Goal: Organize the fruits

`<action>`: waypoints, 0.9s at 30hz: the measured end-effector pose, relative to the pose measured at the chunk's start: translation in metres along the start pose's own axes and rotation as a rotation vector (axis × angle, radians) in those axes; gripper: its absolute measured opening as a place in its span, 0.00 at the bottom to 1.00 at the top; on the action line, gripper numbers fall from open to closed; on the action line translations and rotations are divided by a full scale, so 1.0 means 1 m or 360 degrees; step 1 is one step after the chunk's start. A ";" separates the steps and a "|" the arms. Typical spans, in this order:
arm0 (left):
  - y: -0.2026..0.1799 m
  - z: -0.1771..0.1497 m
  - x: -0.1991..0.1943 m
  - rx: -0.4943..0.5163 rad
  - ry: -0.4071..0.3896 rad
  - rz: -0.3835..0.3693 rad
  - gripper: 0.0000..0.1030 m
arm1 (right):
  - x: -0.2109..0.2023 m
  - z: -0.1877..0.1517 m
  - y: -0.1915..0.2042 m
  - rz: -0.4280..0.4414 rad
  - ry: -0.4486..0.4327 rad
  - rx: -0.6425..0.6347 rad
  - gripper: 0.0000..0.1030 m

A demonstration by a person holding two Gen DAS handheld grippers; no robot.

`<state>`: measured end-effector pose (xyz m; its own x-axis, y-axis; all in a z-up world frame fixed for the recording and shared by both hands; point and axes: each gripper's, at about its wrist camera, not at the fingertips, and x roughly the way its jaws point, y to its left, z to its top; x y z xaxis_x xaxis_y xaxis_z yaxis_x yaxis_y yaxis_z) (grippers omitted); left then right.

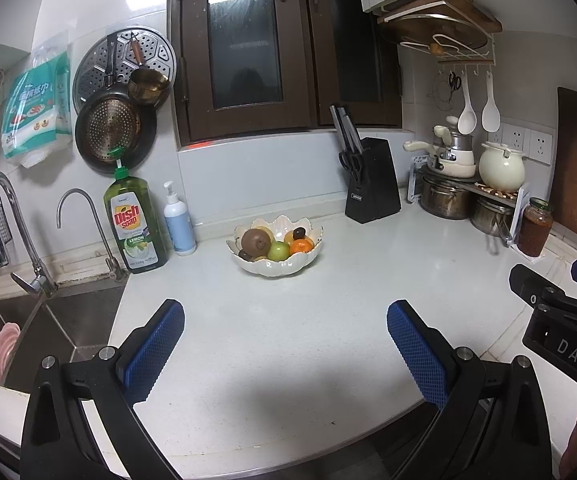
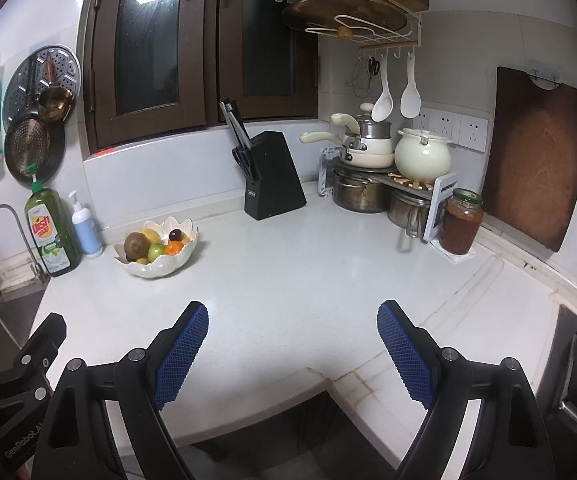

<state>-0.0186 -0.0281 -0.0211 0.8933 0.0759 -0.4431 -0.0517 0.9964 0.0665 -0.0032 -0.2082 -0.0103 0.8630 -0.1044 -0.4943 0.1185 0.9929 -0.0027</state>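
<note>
Both claws hang over the white counter (image 1: pixel 288 340), holding nothing. The left gripper (image 1: pixel 285 354) and right gripper (image 2: pixel 292 354) each stand spread wide, blue pads well apart, touching nothing. Near the back wall, beside the soap bottle (image 1: pixel 135 224), sits the scalloped bowl (image 1: pixel 276 266). In it lie a kiwi (image 1: pixel 255 239), a green apple (image 1: pixel 278 250), an orange (image 1: pixel 301 245) and a small dark fruit (image 1: pixel 299 233).
</note>
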 end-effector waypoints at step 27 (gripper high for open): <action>-0.005 0.008 0.005 0.0019 -0.0012 -0.0017 1.00 | 0.004 0.007 -0.005 -0.0007 -0.0013 0.0028 0.85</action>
<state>-0.0099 -0.0329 -0.0167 0.8970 0.0653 -0.4373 -0.0370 0.9967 0.0728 0.0029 -0.2142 -0.0067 0.8665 -0.1094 -0.4870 0.1311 0.9913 0.0106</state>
